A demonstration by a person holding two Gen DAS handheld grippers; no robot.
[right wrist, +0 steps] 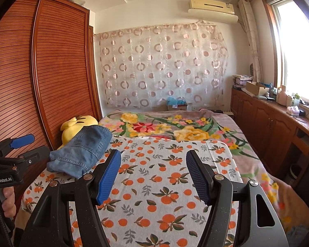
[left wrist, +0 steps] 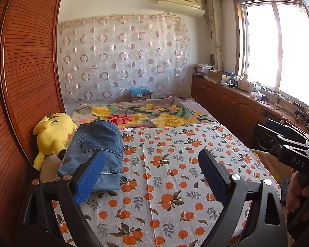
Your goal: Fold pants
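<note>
1. One yellow plush toy (left wrist: pixel 53 133) is lying just left of the pants (left wrist: pixel 96 152), against the wardrobe (left wrist: pixel 26 65), out of the working space.
2. Folded into a compact bundle, the pants are sitting on the orange-print sheet (left wrist: pixel 175 175) at its left edge, likely parked aside as finished.
3. Hovering near the pants, the left gripper (left wrist: pixel 150 173) is holding its tongs spread, pinching nothing.
4. Well right of the pants, the right gripper (right wrist: pixel 153 175) is also keeping its tongs spread and empty over bare sheet, probably waiting.
</note>
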